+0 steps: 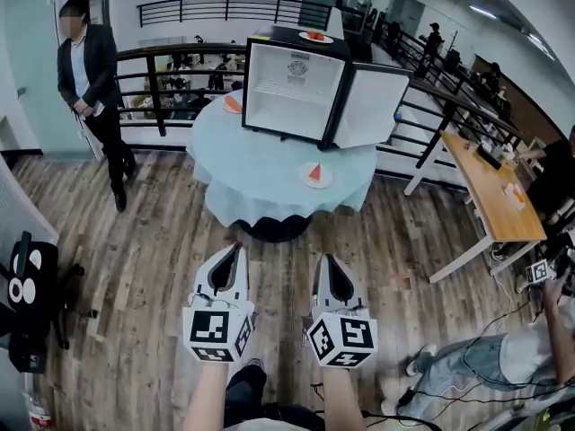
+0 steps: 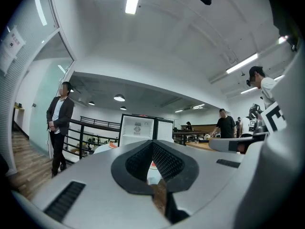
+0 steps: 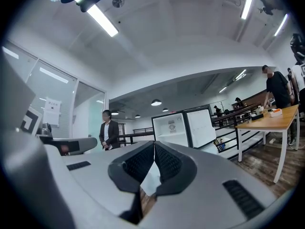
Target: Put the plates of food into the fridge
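Observation:
A small black fridge [image 1: 292,92] stands open on a round table with a pale blue cloth [image 1: 269,182], its door [image 1: 370,106] swung to the right and its white inside bare. One plate with a red slice [image 1: 314,175] lies in front of the fridge. Another plate [image 1: 232,103] sits at its left side, and a third [image 1: 315,36] rests on its top. My left gripper [image 1: 238,248] and right gripper [image 1: 323,260] hover side by side over the wood floor, short of the table. Both are shut and empty, and both point at the fridge [image 2: 137,130] [image 3: 170,128].
A person in a dark suit [image 1: 90,88] stands at the left by a black railing [image 1: 162,88]. A wooden desk [image 1: 490,187] runs along the right, with a seated person [image 1: 503,357] at the lower right. A black object [image 1: 31,303] stands at the lower left.

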`<state>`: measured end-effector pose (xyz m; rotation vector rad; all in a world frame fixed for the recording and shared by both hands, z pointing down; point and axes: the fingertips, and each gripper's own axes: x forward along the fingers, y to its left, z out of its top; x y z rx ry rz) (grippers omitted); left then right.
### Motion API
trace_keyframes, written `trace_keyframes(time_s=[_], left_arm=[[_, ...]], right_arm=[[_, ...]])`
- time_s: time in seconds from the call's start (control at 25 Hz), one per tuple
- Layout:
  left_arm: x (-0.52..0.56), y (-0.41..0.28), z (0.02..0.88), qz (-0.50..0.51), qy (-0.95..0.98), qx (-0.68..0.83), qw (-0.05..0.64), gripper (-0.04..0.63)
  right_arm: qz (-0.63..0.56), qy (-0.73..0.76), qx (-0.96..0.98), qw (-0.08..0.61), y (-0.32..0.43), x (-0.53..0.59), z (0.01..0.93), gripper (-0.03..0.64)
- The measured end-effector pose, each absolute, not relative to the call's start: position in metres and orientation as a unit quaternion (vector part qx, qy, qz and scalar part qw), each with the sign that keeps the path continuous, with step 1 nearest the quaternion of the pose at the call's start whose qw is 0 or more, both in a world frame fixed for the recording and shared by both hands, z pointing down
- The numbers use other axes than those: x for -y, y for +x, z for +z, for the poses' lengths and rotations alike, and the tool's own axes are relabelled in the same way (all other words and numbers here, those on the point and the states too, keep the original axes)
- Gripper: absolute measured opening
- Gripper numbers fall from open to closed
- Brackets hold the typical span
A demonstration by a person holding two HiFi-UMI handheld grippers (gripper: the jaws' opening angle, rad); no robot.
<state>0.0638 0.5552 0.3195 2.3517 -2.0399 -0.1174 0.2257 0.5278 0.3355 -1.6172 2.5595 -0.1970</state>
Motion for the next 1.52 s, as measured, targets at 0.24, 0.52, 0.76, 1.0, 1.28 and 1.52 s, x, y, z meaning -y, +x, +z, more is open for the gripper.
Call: trace_keyframes(time_s=[0.24, 0.52, 0.76, 1.0, 1.28, 1.52], left_arm=[[-0.504, 0.035, 0.323, -0.037, 0.761, 0.647, 0.017, 0.005], [-0.458, 0.02, 0.335, -0.033, 0.764, 0.643, 0.032, 0.005], [-0.414, 0.011, 0.342, -0.032, 0.757, 0.651, 0.041, 0.005], [-0.361, -0.001, 0.341, -0.029, 0.74, 0.67, 0.043, 0.005], [-0.281, 0.016, 0.339, -0.019, 0.735, 0.676, 0.048, 0.005], [-0.221, 0.048, 0.334, -0.02, 0.743, 0.668, 0.044, 0.005]], right_arm=[[-0.071, -0.544, -0.834, 0.057, 0.201, -0.479, 0.338, 0.014], [-0.082, -0.555, -0.827, 0.049, 0.194, -0.435, 0.349, 0.014], [-0.084, -0.549, -0.83, 0.042, 0.187, -0.387, 0.354, 0.015], [-0.085, -0.534, -0.84, 0.044, 0.182, -0.321, 0.348, 0.014], [-0.088, -0.526, -0.845, 0.042, 0.194, -0.239, 0.344, 0.014], [-0.088, -0.529, -0.843, 0.048, 0.224, -0.18, 0.343, 0.014]])
